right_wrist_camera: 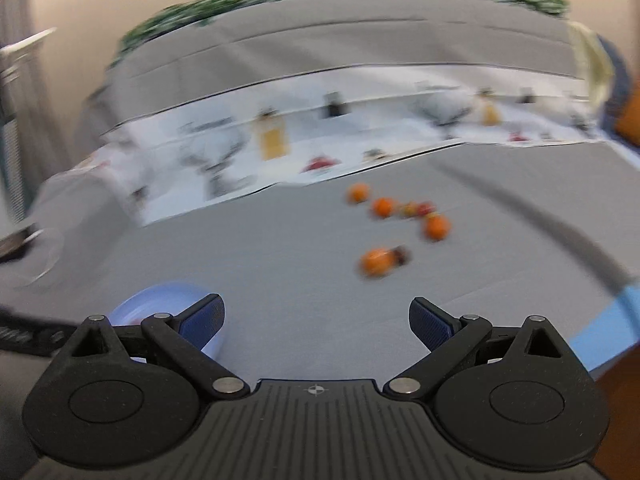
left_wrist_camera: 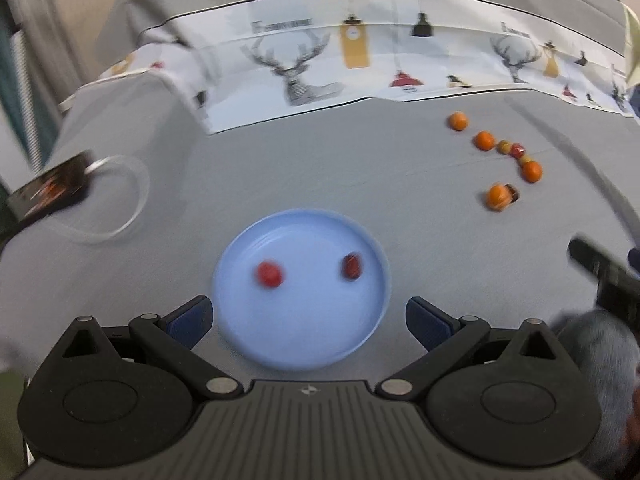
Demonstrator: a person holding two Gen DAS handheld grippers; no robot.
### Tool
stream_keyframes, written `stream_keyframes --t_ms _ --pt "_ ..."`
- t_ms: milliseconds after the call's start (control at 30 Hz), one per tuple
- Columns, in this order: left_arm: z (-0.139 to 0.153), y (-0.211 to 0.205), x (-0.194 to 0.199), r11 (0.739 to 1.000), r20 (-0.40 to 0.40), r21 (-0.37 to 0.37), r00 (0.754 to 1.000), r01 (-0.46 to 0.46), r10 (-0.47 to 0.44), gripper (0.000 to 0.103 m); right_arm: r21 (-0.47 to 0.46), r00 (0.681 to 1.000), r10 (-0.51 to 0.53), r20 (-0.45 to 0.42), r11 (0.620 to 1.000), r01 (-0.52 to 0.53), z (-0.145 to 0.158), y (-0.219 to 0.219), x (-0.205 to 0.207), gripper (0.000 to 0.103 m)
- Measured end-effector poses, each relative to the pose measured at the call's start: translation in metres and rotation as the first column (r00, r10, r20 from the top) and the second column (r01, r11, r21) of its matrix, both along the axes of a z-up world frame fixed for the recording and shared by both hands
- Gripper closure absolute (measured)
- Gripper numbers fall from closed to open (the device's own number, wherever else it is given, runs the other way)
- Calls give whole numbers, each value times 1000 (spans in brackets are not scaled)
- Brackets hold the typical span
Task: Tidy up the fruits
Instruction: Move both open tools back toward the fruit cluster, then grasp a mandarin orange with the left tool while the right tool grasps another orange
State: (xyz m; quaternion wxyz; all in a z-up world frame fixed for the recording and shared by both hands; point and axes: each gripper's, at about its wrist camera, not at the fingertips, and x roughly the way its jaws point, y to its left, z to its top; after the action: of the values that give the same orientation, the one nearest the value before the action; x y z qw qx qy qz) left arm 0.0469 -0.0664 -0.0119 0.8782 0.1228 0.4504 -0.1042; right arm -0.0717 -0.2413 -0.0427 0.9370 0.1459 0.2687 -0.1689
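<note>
Left gripper: I see my left gripper with its blue-padded fingers spread wide and nothing between them, poised over the near rim of the round light-blue plastic plate.
Plate: it sits on the grey cloth-covered table, toward the near edge, left of the middle.
Plate contents: one bright red round fruit on its left half, one darker red fruit on its right half, well apart from each other.
Loose fruit: four small orange round fruits and a few small red and yellowish ones lie in a curved row toward the table's far right corner; blur hides their exact kind.
Nearest orange: the orange fruit closest to me touches a small dark brown piece.
Right gripper: my right gripper is released, fingers wide apart and holding nothing, above bare cloth with the plate's edge just behind its left finger.
Far edge: a white printed cloth with deer heads runs along it.
Left edge: a dark phone-like object with a looped clear cable.
</note>
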Motion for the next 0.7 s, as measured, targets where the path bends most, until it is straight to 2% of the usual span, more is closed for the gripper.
stream_keyframes --t_ms 133,200,367,500,633,700 --pt "-7 -52 36 997 29 15 997 77 -77 0 -20 973 -230 19 973 231 -25 -58 42 3" --pt "-14 -81 59 992 23 19 992 124 -125 0 -25 953 -304 -2 952 304 -44 -85 68 3" --pt "-42 -153 125 978 -54 18 977 206 -205 0 -22 911 -408 -52 913 408 -86 -148 129 3" --pt "-67 -204 178 967 -70 31 966 253 -251 0 -31 926 -368 -88 930 366 -127 -174 171 4" --pt "-96 -241 218 963 -88 30 960 269 -266 0 45 952 -270 -146 959 279 -159 -185 199 4" --pt "-113 -261 234 957 -105 19 952 289 -286 0 32 956 -246 -162 967 254 -167 -188 213 4"
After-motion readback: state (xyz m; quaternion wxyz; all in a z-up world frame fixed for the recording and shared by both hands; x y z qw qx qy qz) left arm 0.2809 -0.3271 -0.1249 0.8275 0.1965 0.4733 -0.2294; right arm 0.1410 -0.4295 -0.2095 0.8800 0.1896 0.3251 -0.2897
